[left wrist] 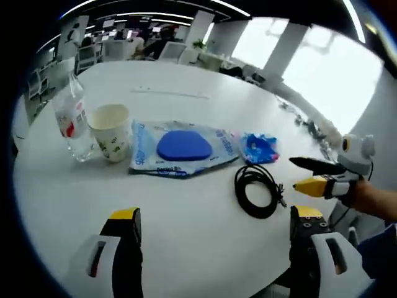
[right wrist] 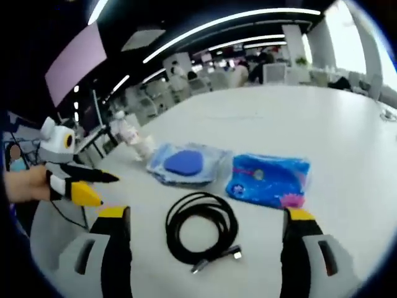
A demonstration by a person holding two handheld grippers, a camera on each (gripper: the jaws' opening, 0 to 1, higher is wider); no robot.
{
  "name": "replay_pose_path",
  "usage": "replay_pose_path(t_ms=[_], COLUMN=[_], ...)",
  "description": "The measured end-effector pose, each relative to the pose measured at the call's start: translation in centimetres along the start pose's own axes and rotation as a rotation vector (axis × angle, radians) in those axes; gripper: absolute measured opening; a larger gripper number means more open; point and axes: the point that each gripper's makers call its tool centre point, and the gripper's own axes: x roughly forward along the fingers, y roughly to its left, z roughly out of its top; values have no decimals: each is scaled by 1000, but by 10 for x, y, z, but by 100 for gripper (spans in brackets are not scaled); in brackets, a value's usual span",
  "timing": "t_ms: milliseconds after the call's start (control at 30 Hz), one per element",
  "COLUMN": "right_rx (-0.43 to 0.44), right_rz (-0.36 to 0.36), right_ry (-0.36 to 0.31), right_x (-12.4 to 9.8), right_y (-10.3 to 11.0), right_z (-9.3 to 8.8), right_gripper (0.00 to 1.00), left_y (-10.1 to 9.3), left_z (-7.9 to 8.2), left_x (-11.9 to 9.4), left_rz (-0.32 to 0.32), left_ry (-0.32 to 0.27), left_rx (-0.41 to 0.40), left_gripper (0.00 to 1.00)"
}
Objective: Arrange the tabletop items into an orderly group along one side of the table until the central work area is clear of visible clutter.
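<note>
white round table (left wrist: 186,87) | bright windows (left wrist: 322,68) | ceiling strip lights (right wrist: 248,22) | office desks (right wrist: 205,77)

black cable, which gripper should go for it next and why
Probably the right gripper: lower it onto the coiled black cable, which lies loose between its open jaws, apart from the blue packet. The left gripper is open too, but the cable sits off to its right, nearer one jaw.

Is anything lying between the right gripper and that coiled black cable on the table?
Nothing visible does. In the right gripper view, the coiled black cable lies on bare white table directly ahead of the open right gripper. The small blue patterned packet and the clear bag with a blue pad sit beyond it.
</note>
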Motion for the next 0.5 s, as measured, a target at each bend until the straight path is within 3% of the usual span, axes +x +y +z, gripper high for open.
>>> replay_pose_path(t_ms=[233, 500], right_rx=[5, -2], right_rz=[-10, -46], right_ry=[-50, -79], right_x=[-20, -45], right_y=[13, 27], right_z=[13, 14], right_gripper=[100, 100], left_y=[25, 44], left_z=[1, 1], left_x=[-38, -71], left_rz=[11, 33], left_ry=[-72, -120], left_rx=[-6, 0], left_gripper=[100, 100])
